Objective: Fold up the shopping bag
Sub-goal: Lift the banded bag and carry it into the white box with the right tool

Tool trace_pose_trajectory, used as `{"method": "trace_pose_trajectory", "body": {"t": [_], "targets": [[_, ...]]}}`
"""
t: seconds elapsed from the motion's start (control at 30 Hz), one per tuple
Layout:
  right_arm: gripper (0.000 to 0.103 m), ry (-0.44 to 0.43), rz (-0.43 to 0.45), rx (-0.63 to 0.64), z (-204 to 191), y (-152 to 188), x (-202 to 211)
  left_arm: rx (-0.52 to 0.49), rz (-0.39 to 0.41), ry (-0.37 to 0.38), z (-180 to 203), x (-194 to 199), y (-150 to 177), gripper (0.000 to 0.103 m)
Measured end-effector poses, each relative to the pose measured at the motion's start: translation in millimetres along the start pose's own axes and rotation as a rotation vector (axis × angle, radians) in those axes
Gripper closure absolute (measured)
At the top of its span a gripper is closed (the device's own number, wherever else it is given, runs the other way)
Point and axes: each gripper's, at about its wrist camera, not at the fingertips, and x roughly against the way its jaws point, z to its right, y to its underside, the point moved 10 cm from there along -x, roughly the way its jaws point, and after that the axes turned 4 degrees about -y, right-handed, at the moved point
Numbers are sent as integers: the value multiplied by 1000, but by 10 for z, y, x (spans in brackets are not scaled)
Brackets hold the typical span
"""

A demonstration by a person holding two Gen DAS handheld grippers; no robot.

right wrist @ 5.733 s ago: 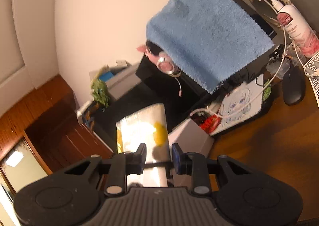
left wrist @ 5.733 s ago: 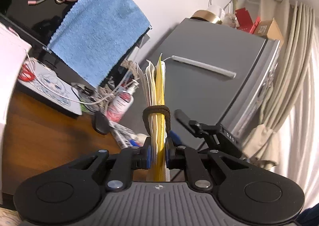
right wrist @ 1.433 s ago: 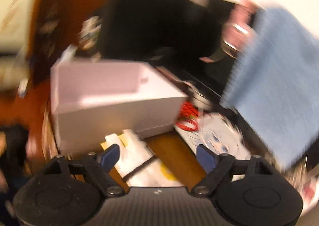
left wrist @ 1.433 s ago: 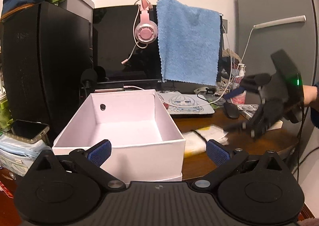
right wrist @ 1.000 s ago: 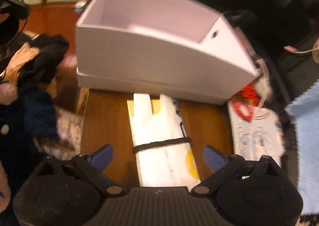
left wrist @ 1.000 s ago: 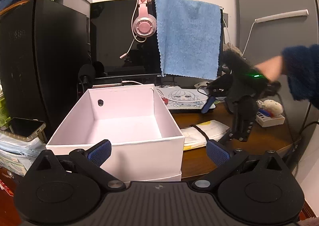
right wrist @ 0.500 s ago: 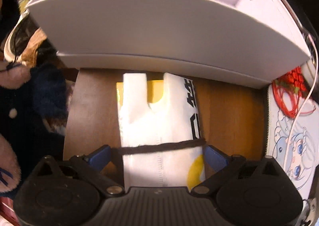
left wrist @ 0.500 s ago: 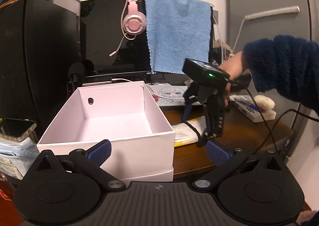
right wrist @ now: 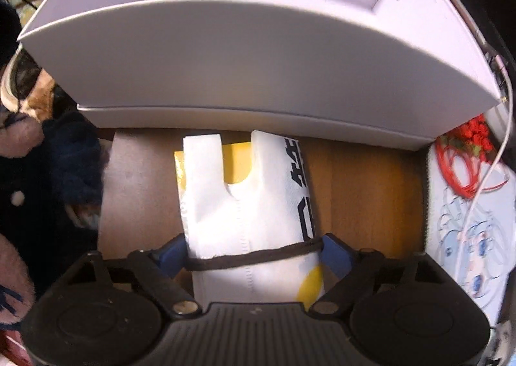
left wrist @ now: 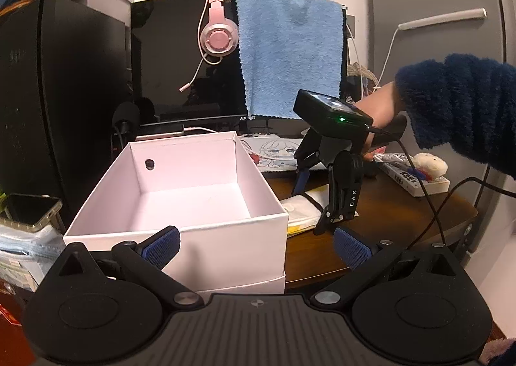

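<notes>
The folded shopping bag (right wrist: 248, 221), white with yellow and black print, lies flat on the wooden table against the white box. A black elastic band (right wrist: 254, 258) wraps around it. My right gripper (right wrist: 253, 253) is lowered over the bag's near end, open, with a blue pad at each side edge of the bag beside the band. In the left wrist view the right gripper (left wrist: 311, 208) points down at the bag (left wrist: 300, 211), held by a hand in a dark blue fleece sleeve. My left gripper (left wrist: 254, 243) hovers open and empty in front of the box.
The open white box (left wrist: 180, 230) stands left of the bag. Behind it are a black monitor (left wrist: 174, 59) with a pink headset (left wrist: 219, 37) and a blue towel (left wrist: 290, 50). A phone (left wrist: 29, 208) lies at the left, a book (left wrist: 412, 179) at the right, beside a grey fridge (left wrist: 435, 11).
The right gripper swung over the table and came down onto the banded bag; its fingers have narrowed to the bag's edges. The left gripper has let go of the bag and drawn back, open.
</notes>
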Motion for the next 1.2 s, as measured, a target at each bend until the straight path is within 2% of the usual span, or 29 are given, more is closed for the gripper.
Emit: {"method": "trace_pose_trajectory", "body": {"t": [0.07,0.2,0.43,0.6,0.7,0.77,0.9,1.03,1.2], "targets": [[23,13,-10,6,-12,19,21,1,4,-5,-17,15,-1,0],[23,41,-11,5,-73,79,199,11,18,-9,-61,65,-12,0],[23,154,-8,9,-121,42,896,31,49,-24,-153,190,-1,0],[23,251,41,42,-73,-500,1618,73,76,-53,-331,315,23,0],[23,268,94,86,-33,-957,1811,86,76,-106,-461,378,69,0],[23,250,131,115,-57,-1279,1870,91,74,-136,-549,425,105,0],[23,196,124,156,-13,-1763,1673,106,81,-190,-742,531,188,0],[23,162,67,138,230,-2064,1072,135,65,-211,-910,569,294,0],[23,118,26,86,510,-2233,311,146,43,-241,-1066,544,390,0]]}}
